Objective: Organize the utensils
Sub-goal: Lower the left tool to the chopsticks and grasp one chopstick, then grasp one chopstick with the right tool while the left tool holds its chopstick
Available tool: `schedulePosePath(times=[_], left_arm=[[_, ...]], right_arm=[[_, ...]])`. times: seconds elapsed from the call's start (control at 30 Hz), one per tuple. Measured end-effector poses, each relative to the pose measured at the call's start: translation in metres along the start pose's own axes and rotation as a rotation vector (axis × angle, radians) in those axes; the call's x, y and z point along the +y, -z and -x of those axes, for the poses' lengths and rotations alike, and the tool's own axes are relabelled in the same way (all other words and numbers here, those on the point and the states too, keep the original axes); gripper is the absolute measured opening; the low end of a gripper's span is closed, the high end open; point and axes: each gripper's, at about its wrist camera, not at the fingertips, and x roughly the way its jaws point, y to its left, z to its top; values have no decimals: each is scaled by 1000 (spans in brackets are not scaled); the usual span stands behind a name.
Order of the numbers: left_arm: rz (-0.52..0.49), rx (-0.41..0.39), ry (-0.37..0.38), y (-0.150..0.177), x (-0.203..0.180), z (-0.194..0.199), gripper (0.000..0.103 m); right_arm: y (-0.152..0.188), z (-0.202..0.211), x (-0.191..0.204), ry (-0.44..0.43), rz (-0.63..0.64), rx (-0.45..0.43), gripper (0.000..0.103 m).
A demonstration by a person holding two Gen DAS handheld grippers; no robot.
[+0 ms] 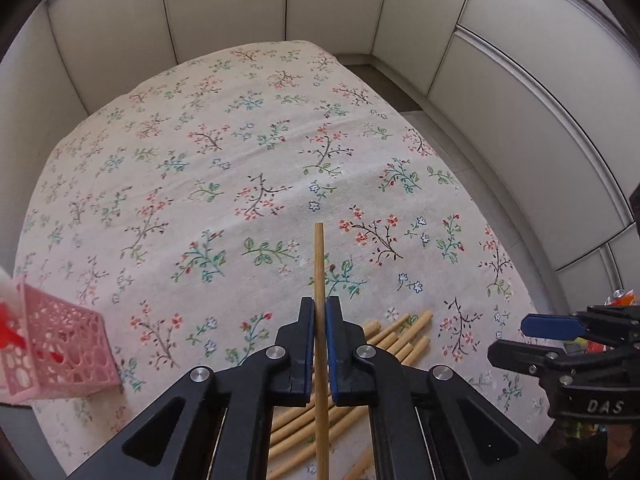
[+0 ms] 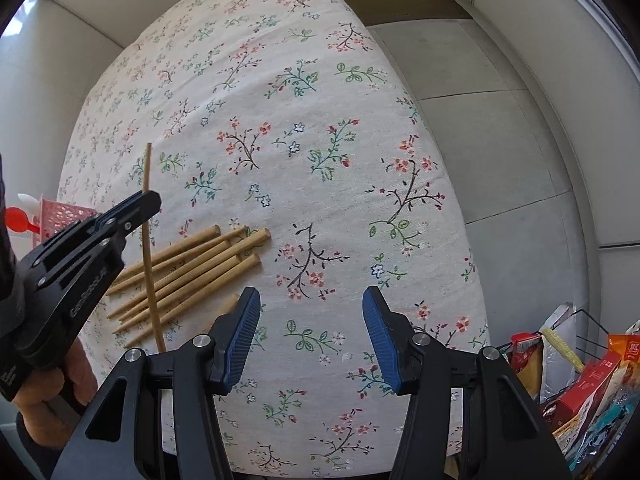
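My left gripper (image 1: 319, 312) is shut on a single wooden chopstick (image 1: 319, 264), held above the table; it also shows in the right wrist view (image 2: 149, 216) with the chopstick (image 2: 147, 168) sticking up. A pile of several wooden chopsticks (image 2: 200, 268) lies on the floral tablecloth (image 2: 304, 128), below the held one; the pile also shows in the left wrist view (image 1: 400, 340). A pink lattice basket (image 1: 60, 344) stands at the left, with red and white items inside. My right gripper (image 2: 311, 336) is open and empty, right of the pile, and also shows in the left wrist view (image 1: 524, 338).
White cabinet panels (image 1: 224, 4) curve around the table's far side. A wire rack with colourful packets (image 2: 580, 384) stands at the right, beside the table edge. Grey floor (image 2: 480, 120) lies beyond the right edge.
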Motion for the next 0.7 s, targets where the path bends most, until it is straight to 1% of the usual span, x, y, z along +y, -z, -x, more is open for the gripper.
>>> schedulePosePath(times=[0.2,0.3,0.37,0.43,0.5,0.63,0.7], left_arm=[[62,-20,-19,23,21,34,5],[101,-24,4,40,31,46,5],[112,-27,9,46,37,49,5],[117,-32,10,53,42,54,5],[121,-31,23,59,47,56,5],[119,-32,32,65,51,59,5],[120,-33,34,68,54,62,5]], right_arm=[[4,-10,25,8,52,16,56],[10,-21,35,-7,70,56,56],[12,-30,40,-31,61,85,53],[17,-39,43,-57,41,116,45],[19,-48,46,-72,22,142,40],[22,-60,53,-92,-13,161,36],[22,-66,59,-85,-24,167,34]])
